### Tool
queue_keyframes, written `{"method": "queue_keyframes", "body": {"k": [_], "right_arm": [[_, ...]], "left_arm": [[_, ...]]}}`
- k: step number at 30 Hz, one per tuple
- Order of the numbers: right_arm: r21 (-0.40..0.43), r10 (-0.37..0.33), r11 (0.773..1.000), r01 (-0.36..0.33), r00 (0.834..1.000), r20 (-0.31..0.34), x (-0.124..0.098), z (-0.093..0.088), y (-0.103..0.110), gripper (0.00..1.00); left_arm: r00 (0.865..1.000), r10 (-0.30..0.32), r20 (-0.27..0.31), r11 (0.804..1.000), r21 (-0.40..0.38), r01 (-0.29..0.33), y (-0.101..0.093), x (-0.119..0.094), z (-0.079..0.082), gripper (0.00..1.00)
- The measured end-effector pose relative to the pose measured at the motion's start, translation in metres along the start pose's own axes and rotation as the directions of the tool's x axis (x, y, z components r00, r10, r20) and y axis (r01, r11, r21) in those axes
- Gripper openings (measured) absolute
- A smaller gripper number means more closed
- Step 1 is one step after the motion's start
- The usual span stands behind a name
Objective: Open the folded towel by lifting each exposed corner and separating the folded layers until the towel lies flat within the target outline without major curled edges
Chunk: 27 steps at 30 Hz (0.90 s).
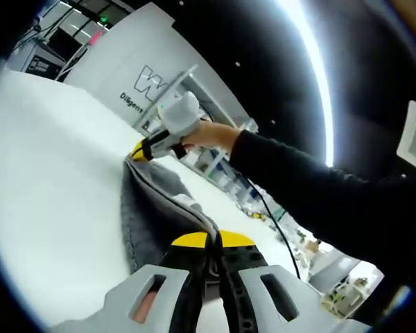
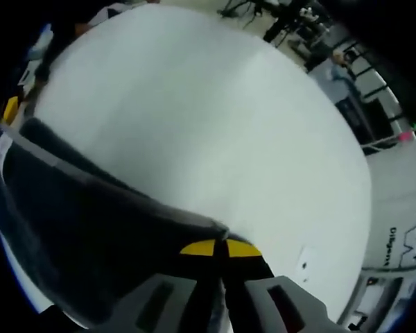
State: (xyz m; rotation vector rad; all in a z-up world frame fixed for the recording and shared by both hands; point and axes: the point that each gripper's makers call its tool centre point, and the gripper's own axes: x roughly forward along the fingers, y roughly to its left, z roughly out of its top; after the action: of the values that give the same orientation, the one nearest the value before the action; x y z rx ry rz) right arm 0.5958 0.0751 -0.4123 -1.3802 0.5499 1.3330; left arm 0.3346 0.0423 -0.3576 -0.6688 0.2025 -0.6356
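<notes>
Left gripper view: the left gripper (image 1: 213, 243), with yellow-tipped jaws closed together, is pinching the near edge of the grey towel (image 1: 156, 208), which is hanging in a raised, stretched span above the white table (image 1: 48, 194). At the far end of that span the right gripper (image 1: 140, 150), entering from the right and held by a person's hand (image 1: 209, 134) in a black sleeve (image 1: 319, 194), is gripping the opposite corner of the towel with its jaws closed on the fabric. A pale hem is running along the towel's upper edge between the two grippers, and the cloth below it is sagging in folds toward the table. A white panel (image 1: 145, 62) bearing dark lettering is standing beyond the table.

Right gripper view: the right gripper (image 2: 220, 250) is showing its yellow tips pressed together on a corner of the towel (image 2: 76, 222), which is spreading away to the left as a dark sheet with a lighter border. The white table (image 2: 215, 118) is lying beyond and beneath the cloth. Whether any part of the towel is touching the table cannot be told
</notes>
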Motion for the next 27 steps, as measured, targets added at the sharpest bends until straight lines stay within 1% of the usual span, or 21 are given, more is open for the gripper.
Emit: {"method": "queue_keyframes", "body": {"k": [5, 7, 12, 14, 21, 22, 27], "right_arm": [[0.034, -0.023, 0.999, 0.023, 0.999, 0.027, -0.008, 0.003, -0.005, 0.00], [0.065, -0.035, 0.997, 0.031, 0.998, 0.054, -0.014, 0.005, -0.008, 0.00], [0.105, -0.054, 0.993, 0.044, 0.995, 0.086, -0.021, 0.004, -0.009, 0.00], [0.117, -0.077, 0.991, 0.065, 0.992, 0.104, -0.025, 0.003, -0.012, 0.00], [0.127, -0.117, 0.987, 0.100, 0.984, 0.133, -0.036, 0.003, -0.013, 0.00], [0.129, -0.120, 0.986, 0.102, 0.983, 0.136, -0.039, 0.003, -0.016, 0.00], [0.134, -0.142, 0.983, 0.122, 0.979, 0.147, -0.046, 0.001, -0.019, 0.00]], "left_arm": [[1.000, 0.000, 0.003, 1.000, 0.002, 0.000, -0.001, 0.000, 0.002, 0.02], [1.000, -0.007, 0.006, 1.000, 0.014, 0.007, -0.004, 0.000, 0.004, 0.02], [0.999, -0.032, 0.022, 0.999, 0.040, 0.031, -0.014, 0.002, 0.014, 0.02], [0.999, -0.042, 0.029, 0.998, 0.056, 0.040, -0.018, 0.003, 0.019, 0.01], [0.997, -0.071, 0.028, 0.995, 0.067, 0.069, -0.031, 0.009, 0.021, 0.01], [0.997, -0.076, 0.028, 0.994, 0.075, 0.073, -0.034, 0.009, 0.021, 0.01], [0.996, -0.085, 0.027, 0.992, 0.101, 0.082, -0.040, 0.011, 0.023, 0.01]]}}
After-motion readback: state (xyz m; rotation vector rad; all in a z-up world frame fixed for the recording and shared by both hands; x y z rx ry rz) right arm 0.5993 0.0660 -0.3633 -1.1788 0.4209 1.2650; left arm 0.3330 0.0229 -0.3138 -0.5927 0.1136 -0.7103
